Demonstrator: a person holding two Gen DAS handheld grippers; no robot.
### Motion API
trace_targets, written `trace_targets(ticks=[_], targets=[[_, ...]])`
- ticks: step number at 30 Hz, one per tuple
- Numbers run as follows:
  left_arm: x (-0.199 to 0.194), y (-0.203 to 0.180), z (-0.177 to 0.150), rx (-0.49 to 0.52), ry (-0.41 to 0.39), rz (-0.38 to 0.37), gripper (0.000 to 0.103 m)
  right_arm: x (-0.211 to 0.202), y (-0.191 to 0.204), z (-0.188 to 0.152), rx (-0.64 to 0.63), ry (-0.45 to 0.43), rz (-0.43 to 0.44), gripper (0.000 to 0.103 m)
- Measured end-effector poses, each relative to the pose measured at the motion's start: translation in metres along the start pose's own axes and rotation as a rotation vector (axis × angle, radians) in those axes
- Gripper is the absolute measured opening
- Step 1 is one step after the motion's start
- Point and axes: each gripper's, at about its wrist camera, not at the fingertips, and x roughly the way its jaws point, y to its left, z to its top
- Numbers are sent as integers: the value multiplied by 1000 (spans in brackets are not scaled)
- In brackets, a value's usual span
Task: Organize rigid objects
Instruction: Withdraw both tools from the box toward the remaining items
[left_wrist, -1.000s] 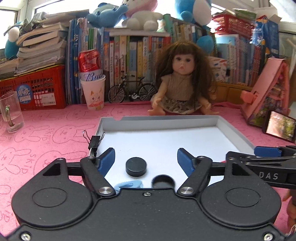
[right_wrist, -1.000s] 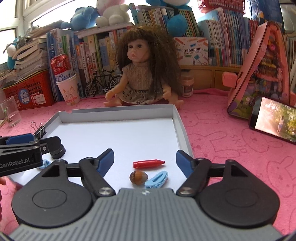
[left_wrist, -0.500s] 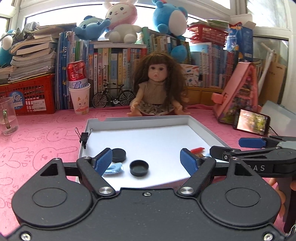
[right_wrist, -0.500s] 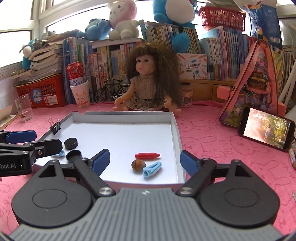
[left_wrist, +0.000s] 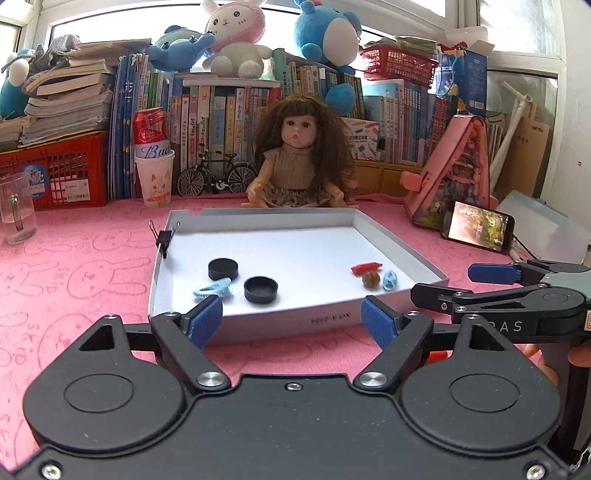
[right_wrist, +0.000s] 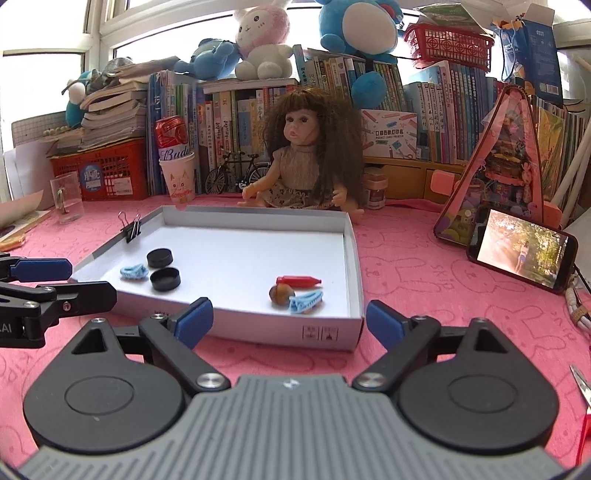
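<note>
A shallow white box tray (left_wrist: 258, 321) (right_wrist: 347, 236) lies on the pink cloth. In it at the left lie a black disc (left_wrist: 223, 268) (right_wrist: 159, 257), a black cap (left_wrist: 260, 289) (right_wrist: 165, 279) and a light blue hair clip (left_wrist: 214, 290) (right_wrist: 133, 272). At the right lie a red crayon-like piece (left_wrist: 365, 267) (right_wrist: 298, 281), a brown nut (left_wrist: 370, 279) (right_wrist: 280, 294) and a second blue clip (left_wrist: 390, 279) (right_wrist: 306, 301). A black binder clip (left_wrist: 163, 236) (right_wrist: 131, 229) sits on the tray's left wall. My left gripper (left_wrist: 293, 321) and right gripper (right_wrist: 290, 323) are both open and empty, in front of the tray's near wall.
A doll (left_wrist: 299, 162) sits behind the tray. Books, a red basket (left_wrist: 62, 173), a can in a paper cup (left_wrist: 154, 173) and a toy bicycle (left_wrist: 216, 177) line the back. A glass mug (left_wrist: 16, 210) stands left; a phone (right_wrist: 521, 251) and pink toy house (right_wrist: 498, 173) stand right.
Both grippers have pulled back and up from over the tray to in front of its near wall. Both stay open. The objects in the tray have not moved.
</note>
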Motion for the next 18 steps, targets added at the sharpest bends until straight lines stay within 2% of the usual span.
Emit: trace_targets(ticks=[18], targets=[[-20, -7, -38, 8, 32, -16, 81, -14, 6, -31, -11, 24, 12, 97]])
